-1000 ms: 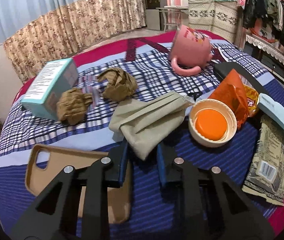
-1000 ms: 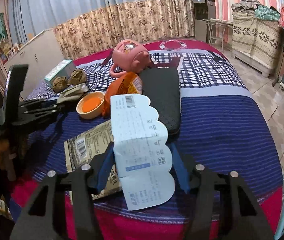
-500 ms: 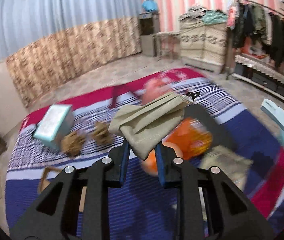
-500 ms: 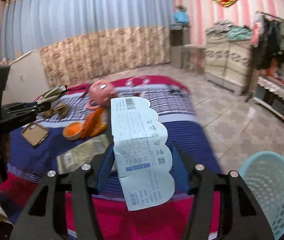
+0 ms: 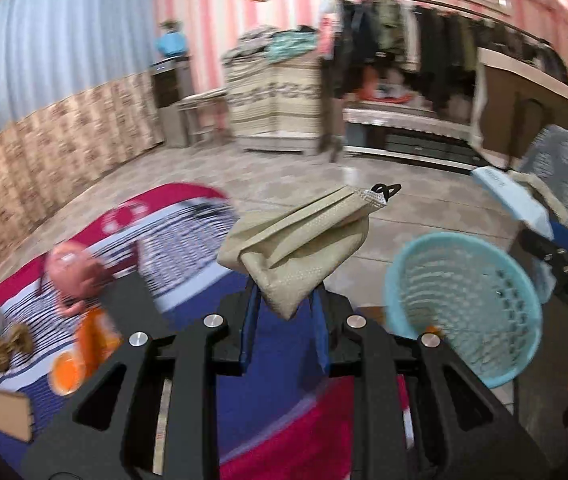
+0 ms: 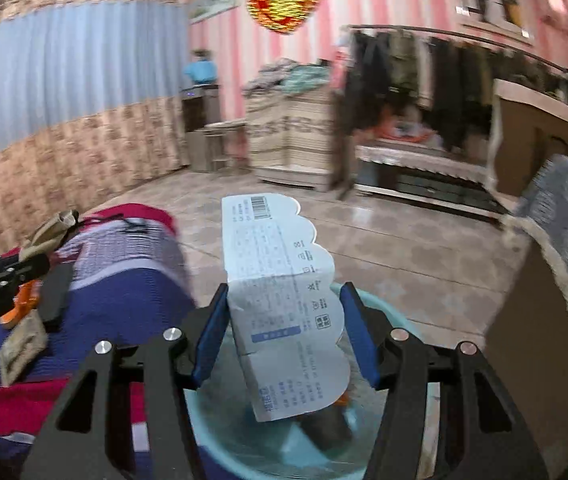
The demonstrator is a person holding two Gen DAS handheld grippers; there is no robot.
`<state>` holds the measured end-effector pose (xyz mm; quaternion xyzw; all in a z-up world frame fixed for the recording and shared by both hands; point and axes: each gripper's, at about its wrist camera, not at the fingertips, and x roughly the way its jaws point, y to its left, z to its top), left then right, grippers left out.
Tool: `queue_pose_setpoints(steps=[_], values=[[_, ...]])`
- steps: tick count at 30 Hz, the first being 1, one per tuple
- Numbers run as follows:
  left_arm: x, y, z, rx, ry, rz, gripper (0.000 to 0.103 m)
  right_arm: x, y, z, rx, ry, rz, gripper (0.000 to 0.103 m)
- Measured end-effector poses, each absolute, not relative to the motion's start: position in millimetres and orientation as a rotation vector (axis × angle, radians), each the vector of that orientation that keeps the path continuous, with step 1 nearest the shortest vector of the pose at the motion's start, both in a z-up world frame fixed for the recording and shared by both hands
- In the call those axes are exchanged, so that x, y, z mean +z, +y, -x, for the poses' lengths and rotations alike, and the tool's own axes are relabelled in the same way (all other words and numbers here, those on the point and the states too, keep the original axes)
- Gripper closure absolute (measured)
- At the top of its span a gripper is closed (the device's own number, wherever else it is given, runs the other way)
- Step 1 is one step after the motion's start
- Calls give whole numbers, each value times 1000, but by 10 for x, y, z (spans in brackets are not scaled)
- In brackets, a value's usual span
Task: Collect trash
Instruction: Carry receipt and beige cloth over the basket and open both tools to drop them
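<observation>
Now the right gripper point(image 6: 284, 336) grips a pale blue paper package point(image 6: 284, 300) right above the turquoise basket point(image 6: 219, 432): release only while centred over it. Meanwhile the left gripper point(image 5: 284, 320) pinches a beige face mask point(image 5: 296, 248) beside the basket, over the bed point(image 5: 275, 380) edge; bring it across first.

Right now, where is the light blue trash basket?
The light blue trash basket sits on the floor beside the bed, directly under the right gripper holding the paper package; in the left wrist view it's lower right.

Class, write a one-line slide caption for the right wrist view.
Right gripper holds a printed paper wrapper above the blue basket.
</observation>
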<state>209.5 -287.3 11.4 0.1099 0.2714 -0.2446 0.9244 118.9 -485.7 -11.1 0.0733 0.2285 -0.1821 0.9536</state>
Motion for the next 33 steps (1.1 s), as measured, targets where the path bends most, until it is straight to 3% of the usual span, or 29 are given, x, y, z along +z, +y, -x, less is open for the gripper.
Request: queue_pose_setpoints(steps=[10, 20, 24, 29, 33], values=[[-42, -3887, -2019, -635, 617, -232, 80, -282, -5454, -1034, -505, 469, -248, 48], [-461, -4226, -2071, -645, 651, -329, 77, -388, -5682, -942, -527, 471, -313, 48], [-458, -4164, -2122, -644, 657, -297, 58, -396, -5640, -991, -514, 481, -305, 48], [-408, -4079, -2141, -624, 650, -272, 46, -420, -5565, -1028, -505, 496, -296, 48], [-349, -3915, -2187, -572, 632, -244, 29, -457, -5539, -1073, -487, 507, -302, 48]])
